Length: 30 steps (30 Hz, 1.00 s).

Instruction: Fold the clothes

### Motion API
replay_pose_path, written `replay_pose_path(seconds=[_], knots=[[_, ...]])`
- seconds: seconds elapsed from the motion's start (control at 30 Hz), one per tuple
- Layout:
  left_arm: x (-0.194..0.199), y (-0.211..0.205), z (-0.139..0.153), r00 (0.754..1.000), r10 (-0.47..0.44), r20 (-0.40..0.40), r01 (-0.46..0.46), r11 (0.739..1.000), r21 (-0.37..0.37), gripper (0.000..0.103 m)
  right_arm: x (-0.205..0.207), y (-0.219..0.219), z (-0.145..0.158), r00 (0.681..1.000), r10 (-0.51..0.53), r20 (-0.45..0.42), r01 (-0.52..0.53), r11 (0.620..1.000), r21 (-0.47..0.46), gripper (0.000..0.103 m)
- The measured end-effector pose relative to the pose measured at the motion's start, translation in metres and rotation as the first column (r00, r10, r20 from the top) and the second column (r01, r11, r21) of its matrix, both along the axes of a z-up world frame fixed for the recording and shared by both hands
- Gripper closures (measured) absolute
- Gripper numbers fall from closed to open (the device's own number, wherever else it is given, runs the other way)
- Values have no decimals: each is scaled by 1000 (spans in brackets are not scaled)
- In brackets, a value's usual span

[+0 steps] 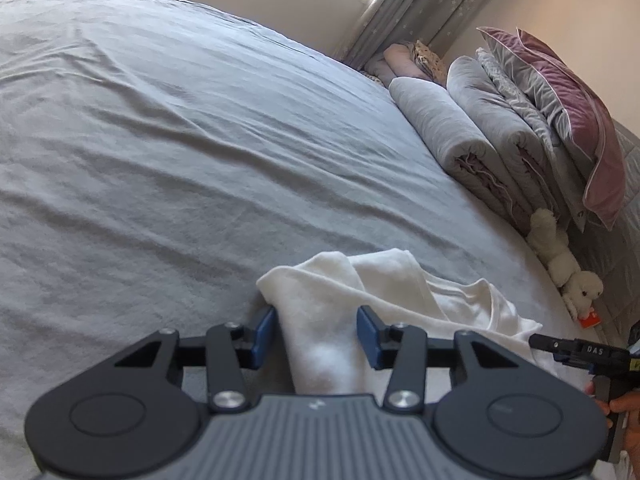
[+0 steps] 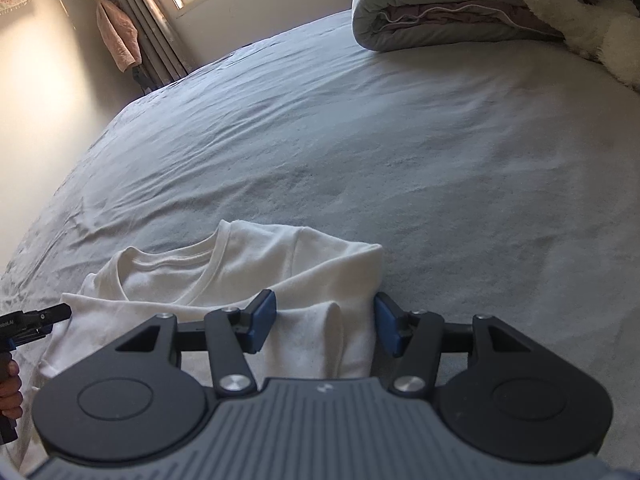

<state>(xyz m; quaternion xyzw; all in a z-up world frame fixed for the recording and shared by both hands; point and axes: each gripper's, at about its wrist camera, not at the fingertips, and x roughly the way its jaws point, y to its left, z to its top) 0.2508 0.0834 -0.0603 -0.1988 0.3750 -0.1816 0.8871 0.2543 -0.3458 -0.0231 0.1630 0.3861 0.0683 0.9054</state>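
Observation:
A white T-shirt [image 1: 400, 292] lies bunched on the grey bed sheet [image 1: 180, 140]. In the right wrist view the shirt [image 2: 240, 272] shows its neckline facing up. My left gripper [image 1: 318, 332] is open, its blue pads either side of a fold of the shirt's left part. My right gripper [image 2: 324, 324] is open, its pads either side of a fold at the shirt's right shoulder. Neither pair of pads presses the cloth. The right gripper shows at the left wrist view's right edge [image 1: 576, 350]; the left gripper shows at the right wrist view's left edge [image 2: 36, 320].
Folded grey duvets [image 1: 480, 132] and a pink pillow [image 1: 568, 108] are stacked at the head of the bed. A white plush toy [image 1: 568, 268] lies beside them. Curtains [image 1: 420, 8] and a window are behind. A pink garment [image 2: 118, 36] hangs by the far curtains.

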Motion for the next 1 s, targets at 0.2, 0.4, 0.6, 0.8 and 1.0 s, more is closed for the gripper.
replay_pose_path(seconds=[0.2, 0.4, 0.6, 0.8, 1.0], knots=[[-7, -4, 2, 998, -7, 66, 6, 1000, 25, 94, -1, 8, 0, 999, 2, 44, -3, 1000, 18, 85], [-30, -7, 23, 974, -48, 221, 36, 998, 60, 96, -19, 6, 17, 990, 5, 139, -10, 999, 37, 87], [-67, -6, 45, 927, -112, 359, 81, 992, 100, 97, -48, 4, 40, 973, 27, 228, -45, 996, 74, 87], [-115, -1, 57, 888, -156, 433, 101, 984, 147, 97, -91, 6, 57, 954, 62, 295, -84, 994, 63, 87], [-166, -1, 55, 867, -219, 447, 128, 966, 225, 97, -133, 8, 59, 947, 104, 303, -116, 993, 20, 87]])
